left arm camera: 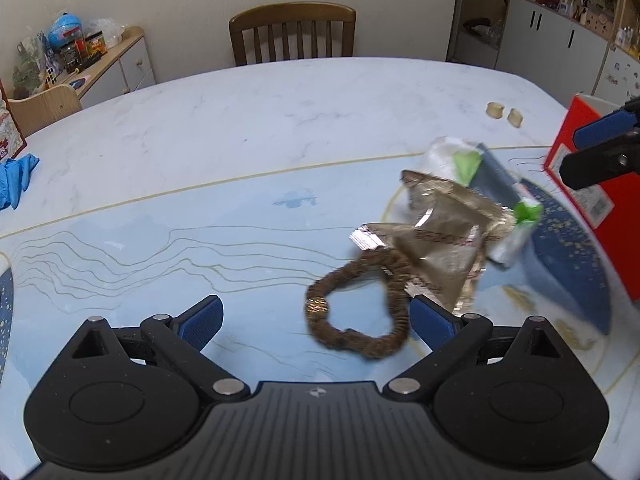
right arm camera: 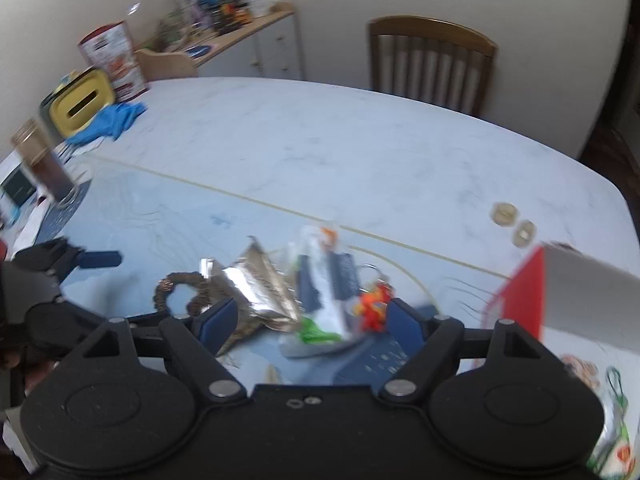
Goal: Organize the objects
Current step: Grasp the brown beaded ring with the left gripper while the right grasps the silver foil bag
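A brown hair scrunchie (left arm camera: 356, 308) lies on the light-blue mat between my left gripper's (left arm camera: 316, 320) open fingers. Its far end is under a silvery foil packet (left arm camera: 436, 248). Behind that lies a white, green and blue packet (left arm camera: 492, 192). My right gripper (left arm camera: 600, 148) shows at the right edge, in front of a red box (left arm camera: 592, 184). In the right wrist view my right gripper (right arm camera: 312, 320) is open and empty over the foil packet (right arm camera: 260, 284), the white packet (right arm camera: 324, 292) and an orange-red keychain toy (right arm camera: 372, 304). The scrunchie (right arm camera: 180, 288) lies left of them.
Two small beige discs (left arm camera: 504, 114) lie near the table's far right. Blue gloves (left arm camera: 16, 180), a yellow-lidded box (right arm camera: 80, 104) and a jar (right arm camera: 44, 168) stand at the left. A wooden chair (left arm camera: 292, 34) stands behind the marble table (left arm camera: 280, 112).
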